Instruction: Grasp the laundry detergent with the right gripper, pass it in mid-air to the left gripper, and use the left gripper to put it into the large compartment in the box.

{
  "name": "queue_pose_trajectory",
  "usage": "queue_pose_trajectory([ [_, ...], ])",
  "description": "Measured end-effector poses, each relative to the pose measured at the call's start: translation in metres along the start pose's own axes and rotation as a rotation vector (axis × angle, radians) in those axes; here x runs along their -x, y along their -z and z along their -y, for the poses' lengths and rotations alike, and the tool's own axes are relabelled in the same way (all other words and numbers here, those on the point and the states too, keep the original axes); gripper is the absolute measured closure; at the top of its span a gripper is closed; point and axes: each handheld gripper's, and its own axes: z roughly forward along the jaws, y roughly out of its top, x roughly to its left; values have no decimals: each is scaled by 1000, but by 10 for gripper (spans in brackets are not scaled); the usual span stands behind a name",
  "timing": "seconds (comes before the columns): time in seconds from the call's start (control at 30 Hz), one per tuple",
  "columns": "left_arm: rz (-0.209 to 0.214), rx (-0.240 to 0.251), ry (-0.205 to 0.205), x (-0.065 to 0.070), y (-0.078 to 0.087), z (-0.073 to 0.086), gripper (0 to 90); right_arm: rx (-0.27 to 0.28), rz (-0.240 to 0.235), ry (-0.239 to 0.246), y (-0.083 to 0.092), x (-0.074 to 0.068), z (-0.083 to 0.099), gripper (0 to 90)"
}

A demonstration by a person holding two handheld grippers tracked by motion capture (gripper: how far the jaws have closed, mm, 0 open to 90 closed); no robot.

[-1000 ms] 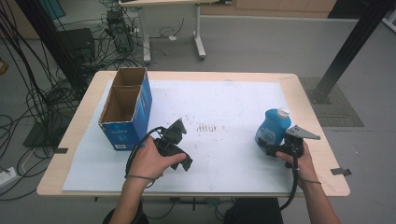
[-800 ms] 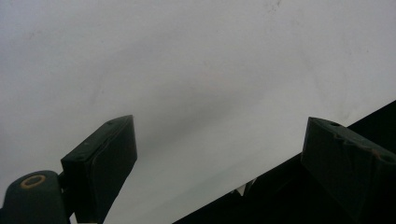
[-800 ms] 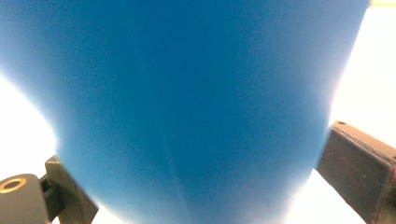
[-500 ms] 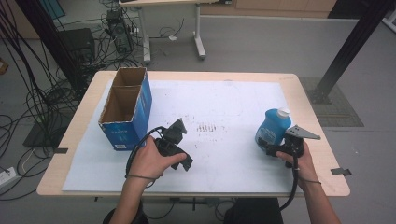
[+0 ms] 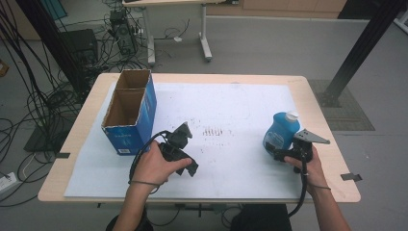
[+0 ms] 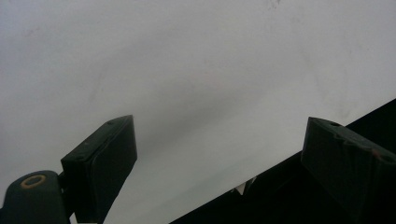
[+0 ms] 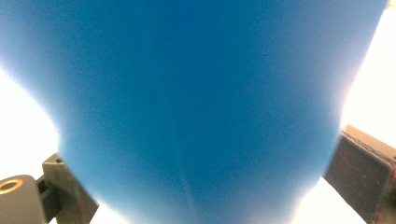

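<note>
A blue bottle (image 5: 280,129) with a white cap stands upright at the right of the white sheet (image 5: 231,103). My right gripper (image 5: 276,146) is shut on its lower body from the near side. In the right gripper view the bottle (image 7: 196,93) spans the whole gap, and its sides meet both jaws. My left gripper (image 5: 191,168) rests in the hand near the table's front left, tilted down over the sheet. In the left gripper view it (image 6: 219,135) stands open with only bare white sheet (image 6: 187,70) between its jaws.
An open-topped blue cardboard box (image 5: 130,113) with two compartments stands at the table's back left. Faint dark marks (image 5: 211,131) sit mid-sheet. The wooden table rim (image 5: 202,77) borders the sheet. Cables, a black post and another table's legs are on the floor beyond.
</note>
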Motion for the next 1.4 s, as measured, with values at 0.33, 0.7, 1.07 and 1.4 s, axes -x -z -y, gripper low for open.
queue_pose_trajectory([
  [0.33,-1,0,-4,-1,1,0,109,8,-3,3,-1,-2,0,71],
  [0.7,1,4,1,-1,1,2,109,13,-3,-2,-2,-2,0,184],
  [1.07,1,10,-2,0,2,2,109,25,10,6,-2,-4,0,331],
  [1.4,2,7,0,-2,2,3,109,35,14,21,-3,-4,1,385],
])
